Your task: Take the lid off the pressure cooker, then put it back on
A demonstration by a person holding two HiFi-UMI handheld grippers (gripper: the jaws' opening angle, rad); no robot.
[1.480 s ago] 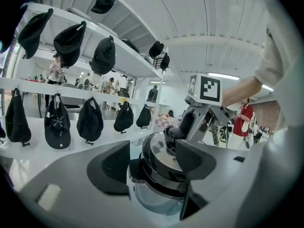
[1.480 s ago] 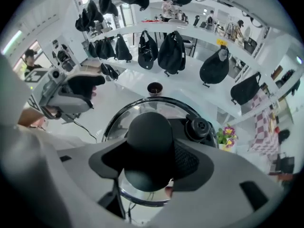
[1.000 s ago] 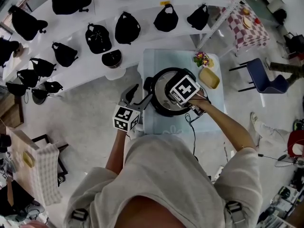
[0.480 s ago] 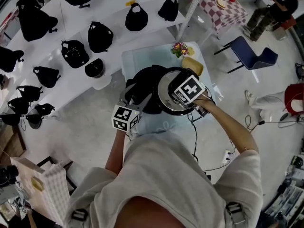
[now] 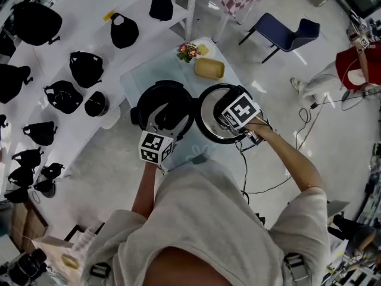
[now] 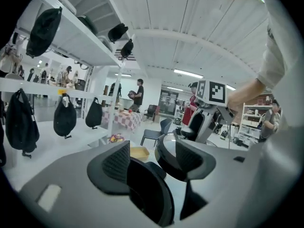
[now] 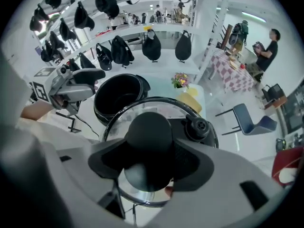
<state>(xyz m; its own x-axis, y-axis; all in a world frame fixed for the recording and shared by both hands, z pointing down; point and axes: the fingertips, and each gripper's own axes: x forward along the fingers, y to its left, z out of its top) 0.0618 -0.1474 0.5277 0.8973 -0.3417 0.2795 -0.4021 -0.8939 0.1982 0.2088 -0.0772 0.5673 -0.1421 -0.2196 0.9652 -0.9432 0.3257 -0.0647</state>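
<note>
Change: lid (image 5: 213, 123) now off cooker (image 5: 164, 103), beside it.
Right gripper (image 7: 149, 164): jaws clamped wide on lid knob (image 7: 149, 134).
Left gripper (image 6: 152, 161): jaws apart, cooker's edge between.

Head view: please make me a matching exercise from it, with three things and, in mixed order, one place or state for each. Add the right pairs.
1 lid
2 cooker pot
3 yellow tray

A uncovered, on the table
B beside the flowers
C off the pot, its knob between the right gripper's jaws

Pairs: 1-C, 2-A, 3-B
</note>
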